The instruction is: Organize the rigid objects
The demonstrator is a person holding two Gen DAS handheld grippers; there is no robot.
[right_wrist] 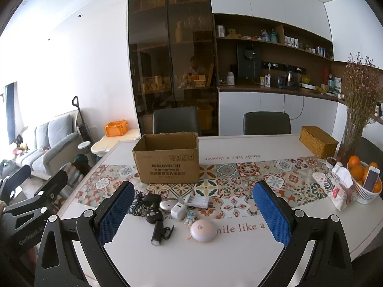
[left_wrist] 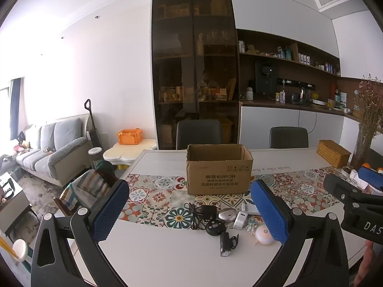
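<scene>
An open brown cardboard box (left_wrist: 219,171) stands on the patterned table runner; it also shows in the right wrist view (right_wrist: 168,159). In front of it lies a cluster of small items: a black bike light (right_wrist: 156,235), a round pink-white gadget (right_wrist: 203,230), a white plug adapter (right_wrist: 178,211), a white battery charger (right_wrist: 197,201), a silver oval case (right_wrist: 167,204) and a black charger with cable (right_wrist: 148,199). My left gripper (left_wrist: 189,211) is open and empty above the near table edge. My right gripper (right_wrist: 194,211) is open and empty, above the cluster.
A woven box (right_wrist: 318,141), a vase of dried flowers (right_wrist: 359,110), a basket of oranges with a phone (right_wrist: 366,181) and a floral pouch (right_wrist: 332,189) stand at the table's right. Two dark chairs (right_wrist: 176,120) stand behind the table. A sofa (left_wrist: 52,146) is far left.
</scene>
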